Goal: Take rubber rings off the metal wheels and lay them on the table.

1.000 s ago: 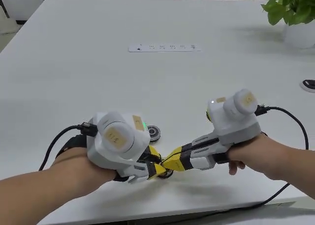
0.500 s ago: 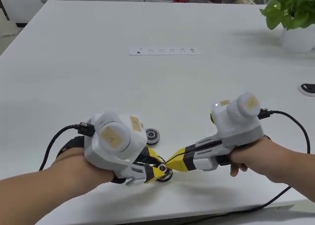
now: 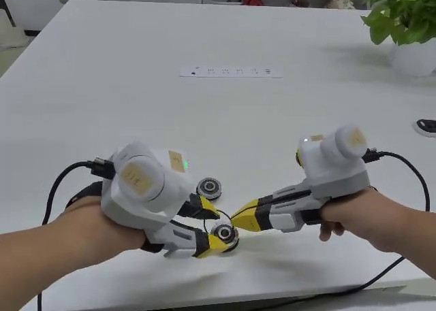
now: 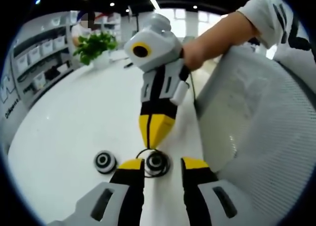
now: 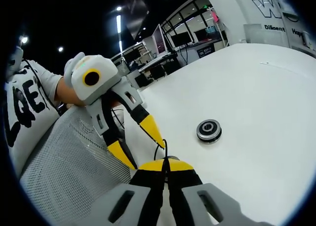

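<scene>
Ideally, right tongs (image 3: 234,221), pinching the rubber ring (image 5: 164,148), peel slowly while open left tongs (image 3: 216,226) brace the wheel (image 3: 225,234).

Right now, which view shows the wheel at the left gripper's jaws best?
Left gripper view: the wheel lies whole between the left gripper's open jaws, rubber ring looping off it. Head view shows it small; the right gripper's shut jaws hide most of it in their view.

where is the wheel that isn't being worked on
In the head view the free wheel lies on the table just beyond the left gripper.
</scene>
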`<state>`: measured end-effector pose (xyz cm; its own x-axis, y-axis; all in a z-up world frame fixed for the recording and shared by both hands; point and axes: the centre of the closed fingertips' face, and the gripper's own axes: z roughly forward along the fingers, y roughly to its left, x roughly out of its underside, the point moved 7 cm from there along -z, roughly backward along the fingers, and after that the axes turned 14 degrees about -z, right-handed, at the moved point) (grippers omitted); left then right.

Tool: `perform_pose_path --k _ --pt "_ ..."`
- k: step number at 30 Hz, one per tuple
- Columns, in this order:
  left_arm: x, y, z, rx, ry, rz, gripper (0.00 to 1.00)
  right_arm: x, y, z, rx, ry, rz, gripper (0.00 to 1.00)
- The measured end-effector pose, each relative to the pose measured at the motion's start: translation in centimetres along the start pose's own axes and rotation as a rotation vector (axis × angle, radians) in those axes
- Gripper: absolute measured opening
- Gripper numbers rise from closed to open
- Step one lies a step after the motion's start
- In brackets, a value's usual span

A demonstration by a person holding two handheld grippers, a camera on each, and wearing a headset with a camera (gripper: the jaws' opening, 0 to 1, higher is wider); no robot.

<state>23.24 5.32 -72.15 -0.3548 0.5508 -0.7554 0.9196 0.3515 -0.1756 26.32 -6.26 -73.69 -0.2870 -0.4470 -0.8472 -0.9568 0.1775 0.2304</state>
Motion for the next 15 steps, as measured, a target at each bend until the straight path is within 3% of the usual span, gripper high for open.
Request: perform_pose_path --k 7,15 --pt "0.2 -0.3 -1.2 -0.002 -0.036 -0.025 0.37 -0.8 0.3 -0.1 0.003 -0.011 -0.006 0.0" --pt "0.2 0.6 -2.7 -0.03 -0.072 -0.043 0.48 -1.4 0.2 0.4 -0.009 -0.014 -0.016 0.0"
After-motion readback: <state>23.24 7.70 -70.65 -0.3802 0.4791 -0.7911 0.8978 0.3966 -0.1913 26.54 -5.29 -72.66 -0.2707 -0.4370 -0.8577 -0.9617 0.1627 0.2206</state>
